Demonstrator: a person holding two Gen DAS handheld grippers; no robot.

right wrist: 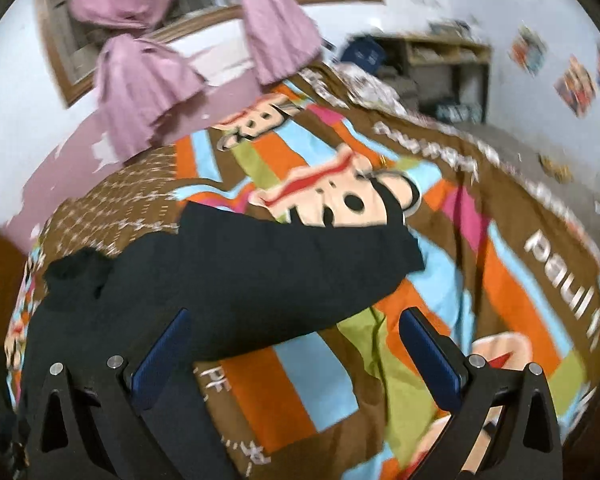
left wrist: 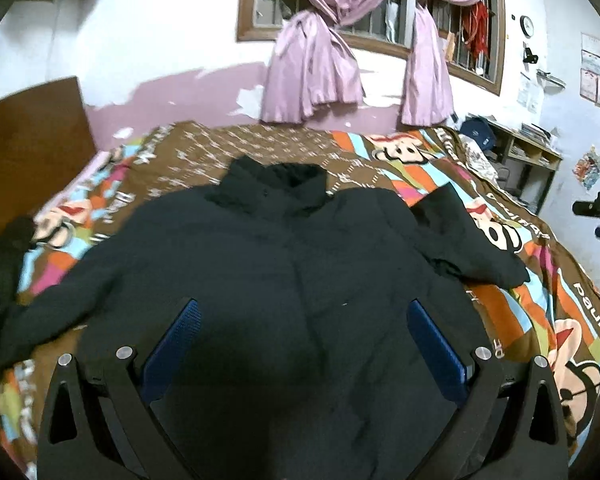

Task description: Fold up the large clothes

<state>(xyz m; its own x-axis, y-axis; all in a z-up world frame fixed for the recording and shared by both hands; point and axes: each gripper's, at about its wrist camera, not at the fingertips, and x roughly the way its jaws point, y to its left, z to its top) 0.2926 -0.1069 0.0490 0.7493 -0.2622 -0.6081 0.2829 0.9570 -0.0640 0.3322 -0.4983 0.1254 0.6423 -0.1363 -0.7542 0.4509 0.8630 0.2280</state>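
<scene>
Jacket: black jacket [left wrist: 268, 264] lies front-up and spread on the cartoon-print bedspread [left wrist: 512, 320]; collar [left wrist: 278, 184] toward the window wall, hem toward the cameras.
Step in hand: judged to be the start of folding; both sleeves lie outward, no fold made yet.
Left gripper: left gripper [left wrist: 300, 344] hovers over the lower body panel; jaws spread wide, nothing between them.
Right gripper: right gripper [right wrist: 296, 348] hovers by the jacket's right sleeve [right wrist: 300, 256]; jaws spread, holding nothing; the view is motion-blurred.
Next move: likely calls for pinching the right sleeve near its cuff [right wrist: 404, 240] and carrying it across the chest.
Edges: left sleeve [left wrist: 48, 312] runs toward the near left bed edge, beside another dark garment [left wrist: 0, 264].
Open room: bare bedspread lies to the right of the jacket and beyond the collar; a headboard [left wrist: 32, 148] bounds the left, shelves [left wrist: 532, 160] the far right.
</scene>
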